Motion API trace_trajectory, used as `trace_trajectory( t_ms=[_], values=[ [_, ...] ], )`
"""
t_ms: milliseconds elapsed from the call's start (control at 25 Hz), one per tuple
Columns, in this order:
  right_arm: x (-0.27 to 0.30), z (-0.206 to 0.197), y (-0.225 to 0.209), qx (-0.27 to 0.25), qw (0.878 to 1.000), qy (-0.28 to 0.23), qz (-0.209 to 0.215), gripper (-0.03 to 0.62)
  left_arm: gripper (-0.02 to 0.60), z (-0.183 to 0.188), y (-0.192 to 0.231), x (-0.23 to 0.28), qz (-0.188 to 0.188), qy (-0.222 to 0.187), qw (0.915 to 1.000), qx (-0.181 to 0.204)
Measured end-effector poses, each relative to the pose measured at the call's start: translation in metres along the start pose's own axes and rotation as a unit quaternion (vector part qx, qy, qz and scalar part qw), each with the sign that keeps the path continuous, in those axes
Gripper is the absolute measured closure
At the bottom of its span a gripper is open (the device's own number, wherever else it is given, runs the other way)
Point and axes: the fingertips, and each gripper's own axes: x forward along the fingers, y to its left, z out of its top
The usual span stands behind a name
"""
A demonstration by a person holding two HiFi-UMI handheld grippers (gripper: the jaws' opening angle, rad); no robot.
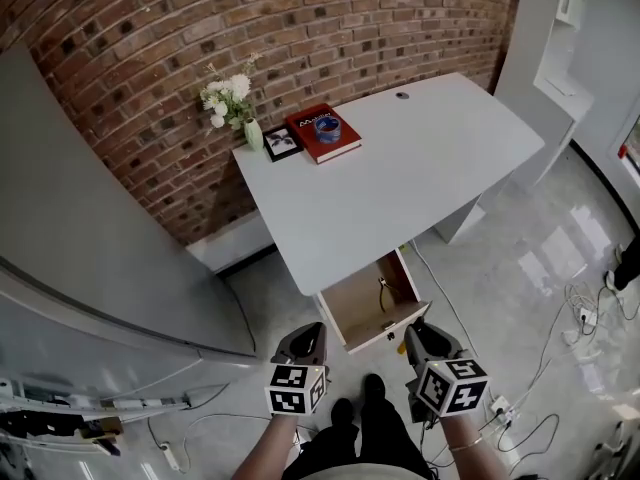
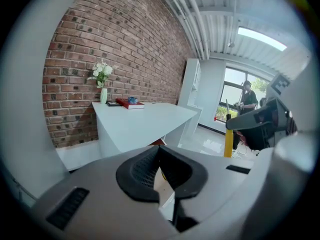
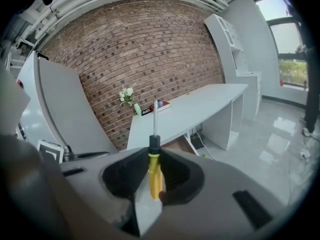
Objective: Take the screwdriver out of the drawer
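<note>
The screwdriver (image 3: 155, 176) has a yellow handle, a black collar and a steel shaft that points up and away. My right gripper (image 3: 154, 153) is shut on its handle. From the head view only a yellow bit of the screwdriver (image 1: 401, 347) shows beside the right gripper (image 1: 418, 332), in front of the open wooden drawer (image 1: 358, 311) under the white desk (image 1: 400, 183). My left gripper (image 1: 305, 332) hangs left of the drawer. In its own view the left gripper (image 2: 159, 152) has its pads together and holds nothing, and the screwdriver (image 2: 228, 142) shows at the right.
On the desk's far corner lie a red book (image 1: 323, 134), a small picture frame (image 1: 280, 143) and a vase of white flowers (image 1: 236, 103). A grey cabinet (image 1: 90, 258) stands at the left. Cables (image 1: 580, 313) trail on the floor at the right. A small metal item (image 1: 383, 287) lies in the drawer.
</note>
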Motion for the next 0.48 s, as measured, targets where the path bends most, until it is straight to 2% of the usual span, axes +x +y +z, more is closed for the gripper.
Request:
trace_trajectory(
  t_ms=[480],
  values=[
    [-0.02,-0.009,0.007,-0.021,0.999,-0.011,-0.022,0.517,0.589,0.001,-0.004,-0.014,-0.012,-0.006,0.9999,0.01]
  ],
)
